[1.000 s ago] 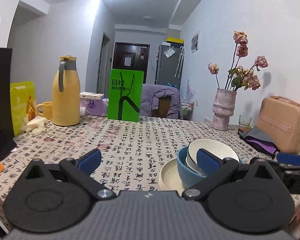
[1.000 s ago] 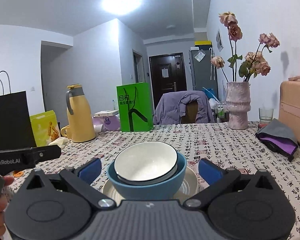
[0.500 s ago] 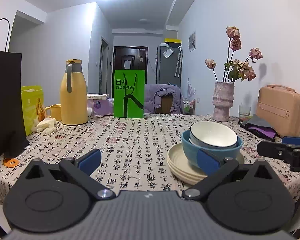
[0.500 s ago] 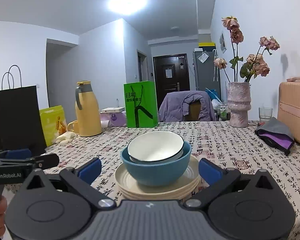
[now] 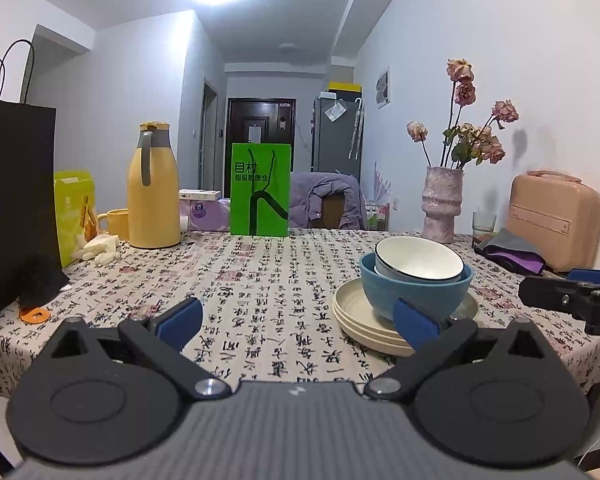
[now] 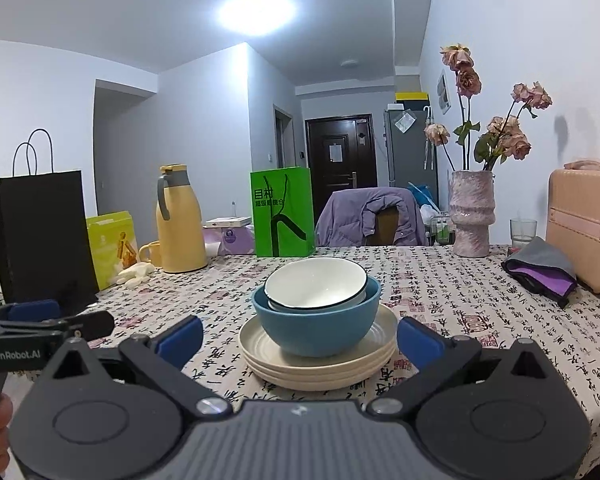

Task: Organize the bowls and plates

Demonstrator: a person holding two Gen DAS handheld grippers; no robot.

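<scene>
A white bowl (image 6: 316,282) with a dark rim nests tilted inside a blue bowl (image 6: 316,326), which stands on a stack of cream plates (image 6: 320,364) near the table's front edge. My right gripper (image 6: 299,340) is open and held back from the stack, its blue pads to either side of it without touching. My left gripper (image 5: 296,318) is open and empty, left of the same stack: white bowl (image 5: 418,256), blue bowl (image 5: 414,294), plates (image 5: 352,314). Each gripper shows at the edge of the other's view.
The patterned tablecloth (image 5: 260,280) carries a yellow thermos (image 5: 153,188), yellow mug, green bag (image 5: 260,194), black bag (image 5: 16,200), vase of dried roses (image 6: 471,214), glass, folded cloth (image 6: 540,270) and a beige case (image 6: 586,224). A draped chair stands behind.
Both grippers have drawn back and lowered from the stack, so the bowls and plates look further away and lower-angled. Both stay open; the stack has not moved.
</scene>
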